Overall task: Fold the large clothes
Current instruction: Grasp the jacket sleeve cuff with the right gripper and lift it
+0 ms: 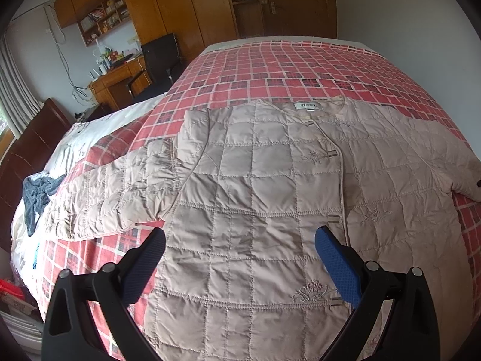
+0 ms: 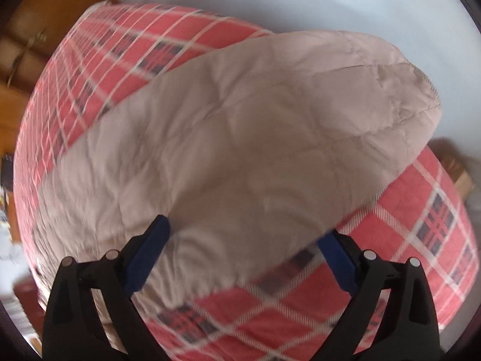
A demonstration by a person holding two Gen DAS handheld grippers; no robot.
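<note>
A beige quilted jacket lies front up and spread flat on a bed with a red plaid cover. Its collar points away from me and both sleeves are stretched out to the sides. My left gripper hovers open above the jacket's lower left front, nothing between its blue pads. In the right wrist view, which is blurred, one beige sleeve runs diagonally across the plaid cover. My right gripper is open and straddles the sleeve's near part; whether the pads touch the fabric is unclear.
A grey-blue cloth and white bedding lie at the bed's left side by a dark headboard. A wooden desk, black chair and wardrobe stand beyond the bed.
</note>
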